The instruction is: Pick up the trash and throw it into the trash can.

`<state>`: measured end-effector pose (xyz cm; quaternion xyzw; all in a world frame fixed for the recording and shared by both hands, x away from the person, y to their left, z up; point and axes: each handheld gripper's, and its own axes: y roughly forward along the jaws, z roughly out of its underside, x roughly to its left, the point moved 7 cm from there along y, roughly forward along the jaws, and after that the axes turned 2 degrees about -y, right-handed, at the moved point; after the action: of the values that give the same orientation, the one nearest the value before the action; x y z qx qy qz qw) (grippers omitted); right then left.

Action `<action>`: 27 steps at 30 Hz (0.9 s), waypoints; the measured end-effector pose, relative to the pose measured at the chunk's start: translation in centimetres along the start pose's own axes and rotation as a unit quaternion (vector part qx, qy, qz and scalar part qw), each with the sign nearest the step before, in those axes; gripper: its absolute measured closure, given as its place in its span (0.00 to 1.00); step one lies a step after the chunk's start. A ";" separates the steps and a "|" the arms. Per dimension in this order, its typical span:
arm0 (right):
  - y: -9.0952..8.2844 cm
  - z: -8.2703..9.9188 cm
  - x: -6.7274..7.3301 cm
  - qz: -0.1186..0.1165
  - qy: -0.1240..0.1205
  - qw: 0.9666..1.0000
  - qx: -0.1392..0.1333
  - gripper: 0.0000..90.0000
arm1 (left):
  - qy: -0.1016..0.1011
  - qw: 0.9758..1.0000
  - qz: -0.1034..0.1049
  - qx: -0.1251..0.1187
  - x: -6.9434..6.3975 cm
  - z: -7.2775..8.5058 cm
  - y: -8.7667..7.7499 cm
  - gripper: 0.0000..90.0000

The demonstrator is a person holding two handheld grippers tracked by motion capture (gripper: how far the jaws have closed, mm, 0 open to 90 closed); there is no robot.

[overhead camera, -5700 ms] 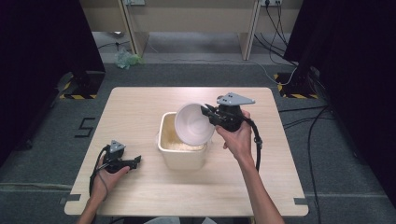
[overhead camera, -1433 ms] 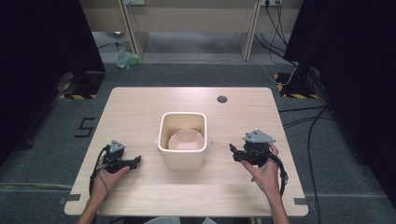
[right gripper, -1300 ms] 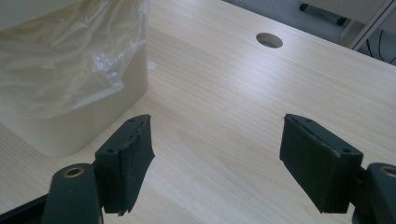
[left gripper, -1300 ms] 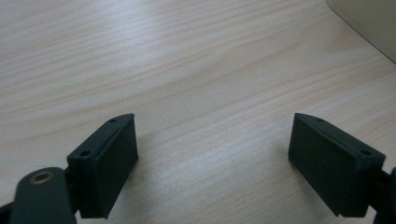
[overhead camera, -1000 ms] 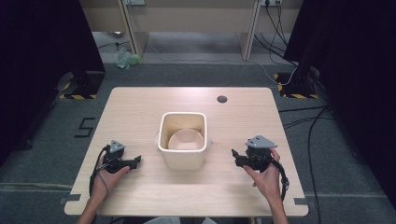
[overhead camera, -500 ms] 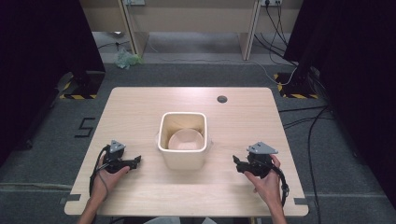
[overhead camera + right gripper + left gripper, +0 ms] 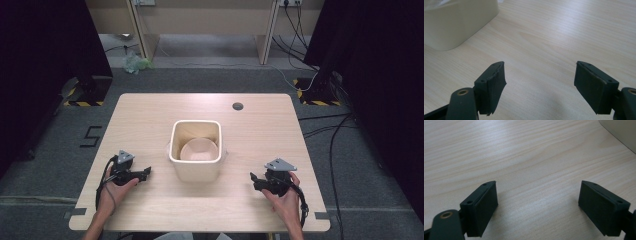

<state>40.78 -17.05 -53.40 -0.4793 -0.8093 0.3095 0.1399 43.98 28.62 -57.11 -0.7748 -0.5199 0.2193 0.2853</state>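
With the bowl (image 7: 199,149) resting inside the cream bin (image 7: 195,170) at frame centre, my left gripper (image 7: 141,173) and right gripper (image 7: 255,180) sit low on the surface (image 7: 150,115), jaws apart and empty; I judge the placing done, nothing left but resting.

Light wooden table (image 7: 150,125) on grey carpet (image 7: 200,80).
Black curtains (image 7: 45,40) flank it; a wooden desk (image 7: 200,20) stands behind, cables (image 7: 330,135) trailing across the floor.

Bowl in bin, mid-surface

The bowl (image 7: 198,149) lies in the bin (image 7: 195,169); left gripper (image 7: 141,173) near-left, right gripper (image 7: 255,181) near-right.
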 end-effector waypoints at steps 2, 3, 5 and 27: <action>0.0 0.2 0.0 0.009 -0.007 1.000 0.006 0.27 | 0.000 1.000 0.000 0.000 0.0 0.0 0.0 0.16; 0.0 0.3 0.0 0.008 -0.007 1.000 0.004 0.27 | 0.000 1.000 0.000 0.000 0.0 0.0 0.0 0.16; 0.0 0.5 0.0 0.007 -0.006 1.000 0.005 0.27 | 0.000 1.000 0.000 0.000 0.0 0.0 0.0 0.16; -0.5 2.9 0.7 0.003 0.002 1.000 0.020 0.27 | 0.000 1.000 0.000 0.000 0.0 0.0 0.0 0.16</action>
<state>38.58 -17.72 -55.36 -0.4791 -0.8015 0.3250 0.1499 43.98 28.62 -57.11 -0.7747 -0.5199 0.2194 0.2854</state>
